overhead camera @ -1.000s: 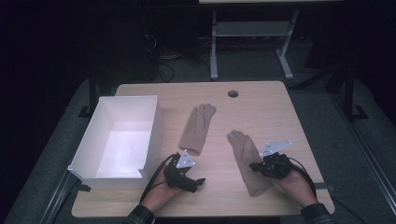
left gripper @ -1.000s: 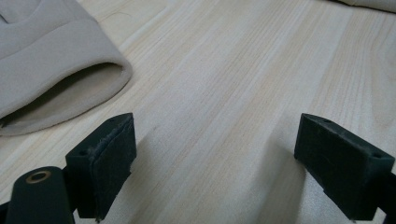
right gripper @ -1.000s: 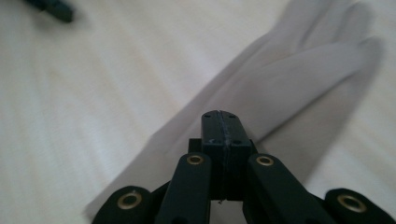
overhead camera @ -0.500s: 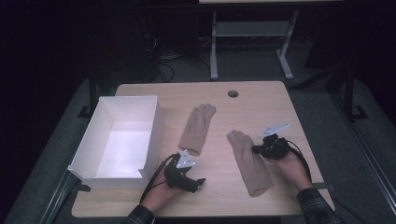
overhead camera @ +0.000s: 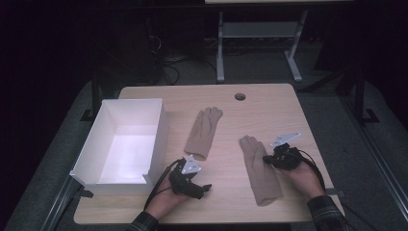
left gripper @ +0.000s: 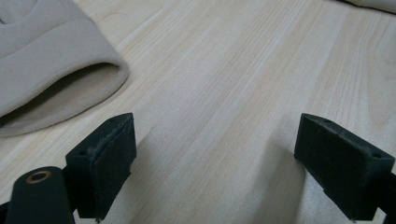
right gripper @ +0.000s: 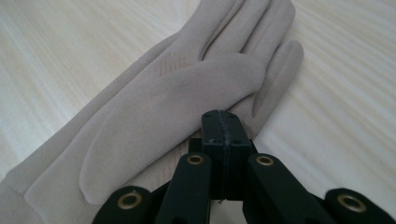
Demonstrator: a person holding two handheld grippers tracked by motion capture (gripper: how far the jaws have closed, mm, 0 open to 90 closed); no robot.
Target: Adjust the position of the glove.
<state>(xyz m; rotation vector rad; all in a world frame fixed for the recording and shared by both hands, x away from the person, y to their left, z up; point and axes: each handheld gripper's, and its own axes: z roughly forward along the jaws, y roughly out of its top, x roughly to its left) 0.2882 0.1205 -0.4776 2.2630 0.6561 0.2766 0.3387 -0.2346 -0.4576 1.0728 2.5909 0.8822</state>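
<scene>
My right claw (overhead camera: 267,159) is clenched, pads pressed flat together with nothing between them. In the right gripper view the shut tips (right gripper: 222,125) sit just at the thumb-side edge of the near glove (right gripper: 177,93); can't tell if they touch the fabric. In the high view that glove (overhead camera: 260,171) lies right of centre, fingers toward the top of the frame, cuff toward the bottom edge of the table (overhead camera: 269,115).

My left claw (overhead camera: 204,185) is released, jaws spread wide, bare wood between them in the left gripper view. It rests low at lower centre of the high view. The second glove (overhead camera: 204,132) is at centre frame; its open cuff (left gripper: 60,88) shows at the upper left of the left gripper view, near my left-hand pad but apart from it.

White box (overhead camera: 126,142) fills the left side, its right wall just beside my left claw. Open wood between the two gloves, and a wide free strip across the top of the table around the round hole (overhead camera: 240,96). Right glove's cuff is close to the table's near edge; little margin there.
</scene>
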